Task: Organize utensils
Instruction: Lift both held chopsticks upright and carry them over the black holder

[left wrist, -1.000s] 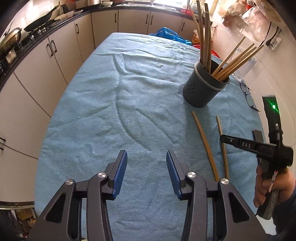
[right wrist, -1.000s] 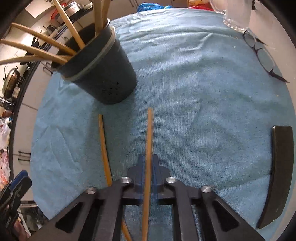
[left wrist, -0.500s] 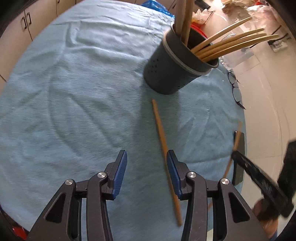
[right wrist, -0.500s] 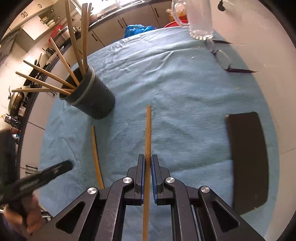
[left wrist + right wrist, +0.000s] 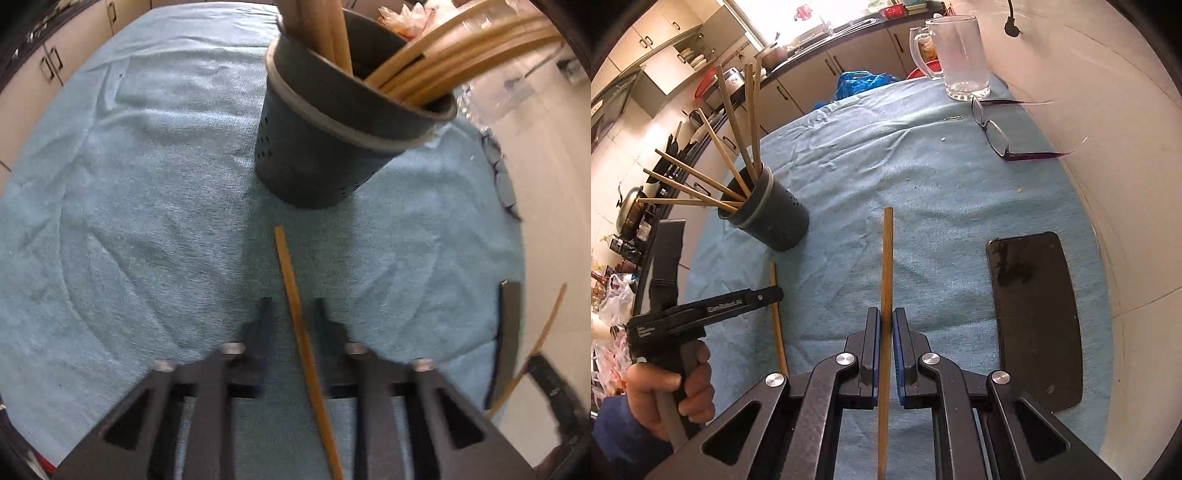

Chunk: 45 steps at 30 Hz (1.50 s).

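A dark grey utensil holder [image 5: 332, 144] with several wooden sticks in it stands on the blue cloth; it also shows in the right wrist view [image 5: 772, 218]. My left gripper [image 5: 291, 306] is open, low over the cloth, with a wooden stick [image 5: 295, 306] lying between its fingers. That stick also shows in the right wrist view [image 5: 777, 325], beneath the left gripper [image 5: 775, 293]. My right gripper [image 5: 885, 317] is shut on another wooden stick [image 5: 886, 266] and holds it raised above the cloth. This held stick appears in the left wrist view [image 5: 535, 343] at the right edge.
A black phone [image 5: 1034, 314] lies on the cloth at the right, also in the left wrist view [image 5: 508, 332]. Glasses [image 5: 997, 136] and a glass mug [image 5: 960, 55] sit at the far right. Kitchen cabinets [image 5: 820, 81] stand beyond the table.
My left gripper moved down and forward until the lying stick came between its fingers. My right gripper lifted its stick higher above the cloth and drew back.
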### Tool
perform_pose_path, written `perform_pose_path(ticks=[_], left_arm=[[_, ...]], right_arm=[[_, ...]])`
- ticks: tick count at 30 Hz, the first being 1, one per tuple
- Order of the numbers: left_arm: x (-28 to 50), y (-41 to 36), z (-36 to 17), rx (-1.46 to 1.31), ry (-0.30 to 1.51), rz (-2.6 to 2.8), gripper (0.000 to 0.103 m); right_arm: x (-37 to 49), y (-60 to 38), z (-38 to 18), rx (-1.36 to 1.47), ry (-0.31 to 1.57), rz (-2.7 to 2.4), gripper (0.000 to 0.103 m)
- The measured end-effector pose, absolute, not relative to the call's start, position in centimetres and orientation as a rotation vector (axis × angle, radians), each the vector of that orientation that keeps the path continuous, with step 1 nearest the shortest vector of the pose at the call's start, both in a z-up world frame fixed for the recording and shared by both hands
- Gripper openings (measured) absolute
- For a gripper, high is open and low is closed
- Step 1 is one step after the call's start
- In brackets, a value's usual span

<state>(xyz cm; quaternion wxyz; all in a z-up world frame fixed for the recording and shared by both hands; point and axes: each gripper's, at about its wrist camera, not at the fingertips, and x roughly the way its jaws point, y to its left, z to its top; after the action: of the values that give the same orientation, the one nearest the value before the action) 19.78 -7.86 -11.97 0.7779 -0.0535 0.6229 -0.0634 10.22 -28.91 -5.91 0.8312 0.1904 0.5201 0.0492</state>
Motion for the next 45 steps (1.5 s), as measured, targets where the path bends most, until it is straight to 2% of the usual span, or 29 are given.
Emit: perform_pose_path(ticks=[7,17,23,45], left_arm=[[17.4,-6.4,-11.4,-0.122,1.304,-0.174,0.006],[12.6,-3.7,-1.8,-0.053,0.923,-0.214,0.006],[12.2,-2.6,1.9,-0.031,0.812,-0.213,0.006],[11.2,-1.6,6.0,-0.023,0.722,-0.217,0.005]], right_arm=[[10.6,-28.2,-5.5,0.408,1.091,0.141,0.007],[10.3,-26.4,-2.6,0.391,0.982,0.197,0.007],[9.7,-25.4,0.3,0.367,0.883,0.218,0.007],[9.1,-25.5,3.5,0.383,0.786,0.202,0.007]])
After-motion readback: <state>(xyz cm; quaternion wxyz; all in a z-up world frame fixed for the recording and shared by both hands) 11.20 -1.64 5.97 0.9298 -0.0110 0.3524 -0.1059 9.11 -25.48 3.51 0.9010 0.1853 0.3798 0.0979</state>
